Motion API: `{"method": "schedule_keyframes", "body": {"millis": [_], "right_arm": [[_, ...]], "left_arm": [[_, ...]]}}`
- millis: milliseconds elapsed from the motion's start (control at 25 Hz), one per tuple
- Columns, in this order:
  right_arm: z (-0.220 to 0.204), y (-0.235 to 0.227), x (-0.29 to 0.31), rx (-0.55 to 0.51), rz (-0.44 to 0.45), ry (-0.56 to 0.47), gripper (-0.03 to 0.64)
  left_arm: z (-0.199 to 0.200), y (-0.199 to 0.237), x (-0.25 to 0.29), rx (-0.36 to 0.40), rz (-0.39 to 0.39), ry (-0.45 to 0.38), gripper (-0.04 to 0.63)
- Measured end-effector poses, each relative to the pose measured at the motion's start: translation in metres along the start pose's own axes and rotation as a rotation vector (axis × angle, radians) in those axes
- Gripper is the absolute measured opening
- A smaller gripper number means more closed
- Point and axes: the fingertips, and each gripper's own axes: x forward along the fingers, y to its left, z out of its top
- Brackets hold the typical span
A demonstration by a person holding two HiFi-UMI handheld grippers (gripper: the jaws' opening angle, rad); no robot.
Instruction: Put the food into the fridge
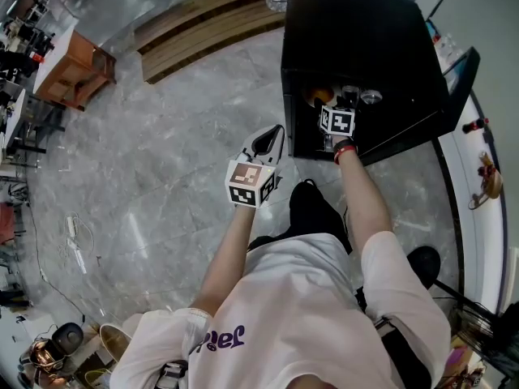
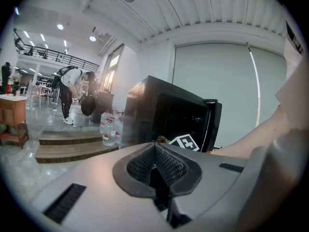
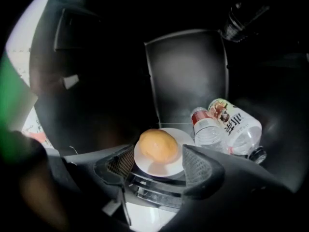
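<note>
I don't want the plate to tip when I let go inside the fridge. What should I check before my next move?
1. Fridge door open: ok.
2. Right hand-held gripper closed on the white plate, a pad at each side: ok.
3. Round orange food sitting mid-plate: ok.
4. Plate resting flat on the wire shelf: cannot tell.
5. Plate clear of the two bottles lying at its right: cannot tell, they are very close.
6. Left hand-held gripper shut, empty, outside the fridge: ok.
</note>
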Motion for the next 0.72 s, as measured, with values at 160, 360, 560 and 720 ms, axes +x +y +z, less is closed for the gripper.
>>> {"method": "schedule_keyframes", "body": {"millis": [160,360,560,720], "right_arm": [[0.001,0.005,-0.013,-0.012,0.023,-0.019,0.31],[0.003,0.007,-0.042,-0.012,0.011,-0.027,0.298],[0.002,0.012,-0.069,-0.01,0.011,-0.025,0.29],[0.009,0.013,-0.092,-0.014,-0.002,-0.027,0.285]], "left_arm": [[0.004,-0.006,-0.01,-0.005,-0.008,-0.004,0.018],[0.007,-0.015,-0.024,-0.012,-0.011,-0.004,0.018],[0.017,-0.026,-0.04,-0.015,-0.022,0.0,0.02],[0.028,-0.035,-0.05,-0.018,-0.027,-0.001,0.018]]}}
